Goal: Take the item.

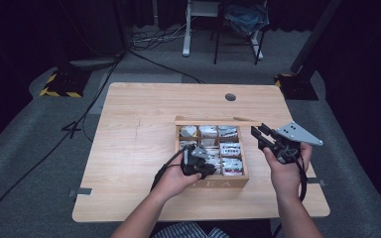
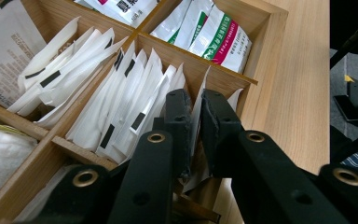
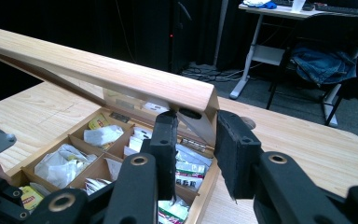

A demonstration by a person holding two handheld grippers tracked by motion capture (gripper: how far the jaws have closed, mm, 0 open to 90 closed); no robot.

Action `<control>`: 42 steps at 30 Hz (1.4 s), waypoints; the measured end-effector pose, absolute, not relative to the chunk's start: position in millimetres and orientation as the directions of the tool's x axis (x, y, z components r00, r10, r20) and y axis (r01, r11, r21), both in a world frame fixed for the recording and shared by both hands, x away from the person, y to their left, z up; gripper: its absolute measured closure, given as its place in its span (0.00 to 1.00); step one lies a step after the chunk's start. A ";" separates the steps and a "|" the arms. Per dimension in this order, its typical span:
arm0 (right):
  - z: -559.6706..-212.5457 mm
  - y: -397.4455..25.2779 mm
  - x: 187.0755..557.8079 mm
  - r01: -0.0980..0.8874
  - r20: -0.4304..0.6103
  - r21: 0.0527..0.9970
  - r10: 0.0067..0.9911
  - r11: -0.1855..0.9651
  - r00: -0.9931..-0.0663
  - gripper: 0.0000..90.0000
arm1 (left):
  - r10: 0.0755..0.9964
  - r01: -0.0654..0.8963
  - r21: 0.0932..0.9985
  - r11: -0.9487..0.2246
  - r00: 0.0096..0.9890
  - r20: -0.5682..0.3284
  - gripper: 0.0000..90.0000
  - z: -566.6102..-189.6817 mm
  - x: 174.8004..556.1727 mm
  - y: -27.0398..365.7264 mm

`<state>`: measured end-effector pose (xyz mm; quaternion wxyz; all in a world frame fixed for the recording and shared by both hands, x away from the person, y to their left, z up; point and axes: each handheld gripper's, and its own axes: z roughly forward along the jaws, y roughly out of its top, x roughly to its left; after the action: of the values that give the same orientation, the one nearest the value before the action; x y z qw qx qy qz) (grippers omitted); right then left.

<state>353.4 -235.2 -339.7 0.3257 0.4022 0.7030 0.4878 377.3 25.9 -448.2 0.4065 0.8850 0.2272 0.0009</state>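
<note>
1. Sachets are crowding the near compartment of the wooden tea box [image 1: 238,182], which is sitting on the bench [image 1: 129,148]; the left gripper [image 2: 195,100] is closing its fingers almost fully on one white sachet [image 2: 197,112], and neighbouring sachets risk being dragged out with it.
2. Grip is catching only the sachet's thin upper edge, so it is likely slipping free or tearing.
3. Right gripper [image 1: 259,134] is hovering beside the box with fingers parted, holding nothing, near the raised lid [image 3: 98,70]; a bump risks dropping the lid onto the left gripper.
</note>
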 end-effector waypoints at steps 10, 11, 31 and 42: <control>-340.5 -235.0 354.0 0.249 -0.064 0.948 0.883 0.200 -0.465 0.76 | 0.401 0.383 0.744 -0.547 0.901 -0.169 0.99 -442.9 374.8 29.2; -340.5 -235.0 353.9 0.249 -0.064 0.948 0.883 0.200 -0.465 0.76 | 0.402 0.379 0.751 -0.541 0.901 -0.165 0.99 -441.5 374.7 30.6; -340.8 -235.0 353.8 0.249 -0.062 0.948 0.883 0.197 -0.465 0.76 | 0.415 0.309 0.862 -0.401 0.901 -0.130 0.99 -411.5 366.5 55.2; -340.6 -235.6 353.9 0.252 -0.061 0.947 0.882 0.199 -0.468 0.76 | 0.423 0.303 0.885 -0.355 0.896 -0.137 0.99 -396.1 360.3 74.6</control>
<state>353.9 -235.6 -340.6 0.3225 0.4025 0.7039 0.4883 360.3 74.6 -396.1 0.5232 0.8211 0.2209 0.0575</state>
